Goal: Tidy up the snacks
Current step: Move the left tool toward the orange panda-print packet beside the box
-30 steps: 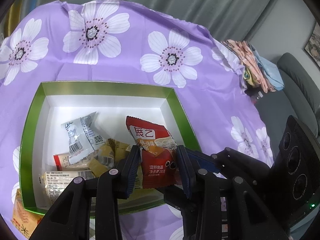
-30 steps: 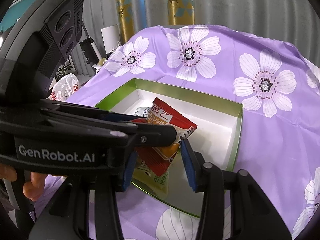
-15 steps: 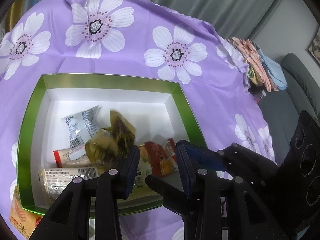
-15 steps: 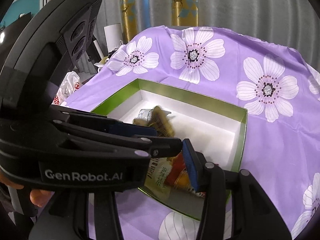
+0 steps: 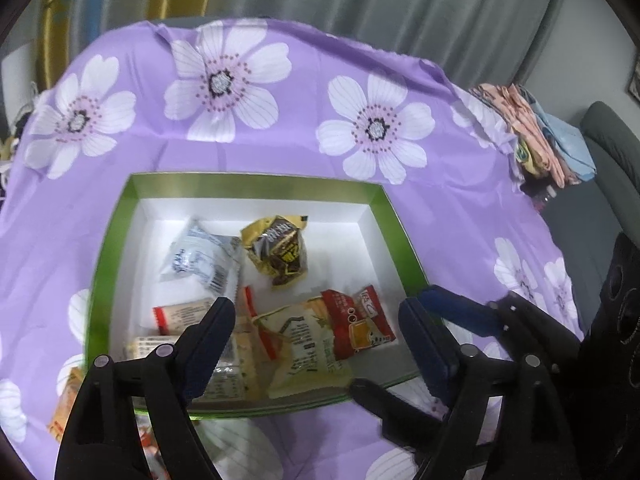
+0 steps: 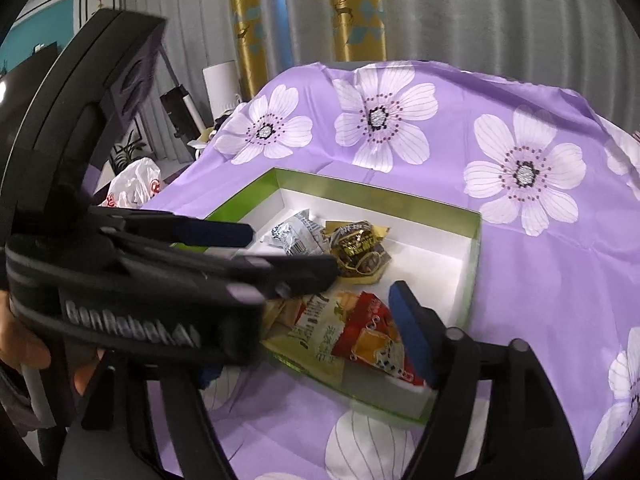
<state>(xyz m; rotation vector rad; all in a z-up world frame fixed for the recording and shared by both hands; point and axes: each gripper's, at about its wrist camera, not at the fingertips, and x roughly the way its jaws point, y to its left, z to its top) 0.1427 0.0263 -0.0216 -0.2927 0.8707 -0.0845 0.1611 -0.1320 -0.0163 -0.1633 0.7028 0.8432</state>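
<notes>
Left wrist view: my left gripper [image 5: 310, 334] has its fingers spread wide and empty, hovering over the near edge of the green box [image 5: 256, 184] on the purple floral cloth [image 5: 280, 140] covering the tabletop. Inside the box: red packet [image 5: 358, 326] at near right, pale green packet [image 5: 306, 354] touching it, brown-gold packet [image 5: 280, 256] mid-box, silver-white packet [image 5: 204, 262] to its left, a few flat bars at near left partly hidden by my left finger. One orange packet [image 5: 68, 408] sits outside the box on the cloth, at the near-left corner, so sorting is not finished by my read. Right gripper [image 5: 440, 336] pokes in from the right, close to mine. Risk: the two grippers are crowded over the same corner, so a reach for the outside packet could clip the other tool or nudge the box rim; thin foil packs also slide on that slick cloth. Right wrist view: the left gripper body crosses the frame and hides my right gripper's [image 6: 360, 300] left finger, so I cannot tell its opening for sure; nothing visibly held. Its visible blue-padded fingertip [image 6: 404, 312] sits just above the red packet [image 6: 372, 336] at the box's near corner. Both tools are angled down toward the box, left one crossing in front of the right
</notes>
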